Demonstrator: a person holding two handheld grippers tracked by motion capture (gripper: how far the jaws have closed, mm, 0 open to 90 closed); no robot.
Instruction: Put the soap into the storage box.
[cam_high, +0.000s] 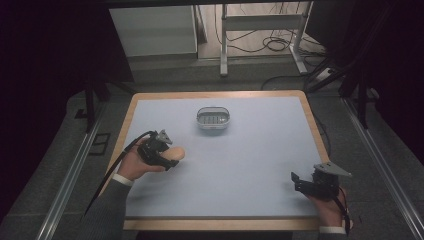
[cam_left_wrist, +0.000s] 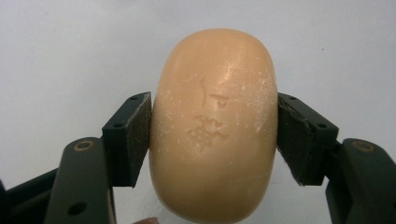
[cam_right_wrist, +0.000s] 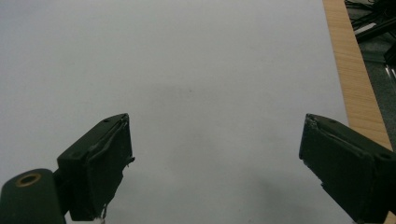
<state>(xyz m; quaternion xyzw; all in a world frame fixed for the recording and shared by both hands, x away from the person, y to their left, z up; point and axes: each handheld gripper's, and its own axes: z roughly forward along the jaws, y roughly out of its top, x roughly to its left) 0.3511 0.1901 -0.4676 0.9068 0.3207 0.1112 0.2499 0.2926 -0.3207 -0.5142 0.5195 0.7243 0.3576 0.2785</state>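
Left gripper (cam_left_wrist: 214, 135) clenches soap bar (cam_left_wrist: 214, 126) across its width — long axis pointing away from camera

The left tongs (cam_high: 172, 156) sit in the person's left hand (cam_high: 134, 164), over the left part of the counter (cam_high: 260, 165), pointing to the right in the high view. Their jaws are clamped on both sides of a tan bar of soap (cam_left_wrist: 214, 126), the pads pressing its flanks. The left forearm, in a grey sleeve, comes in from the bottom left corner. The right tongs (cam_high: 296, 181) rest low near the counter's front right corner in the right hand (cam_high: 331, 207), jaws spread wide with nothing between them.
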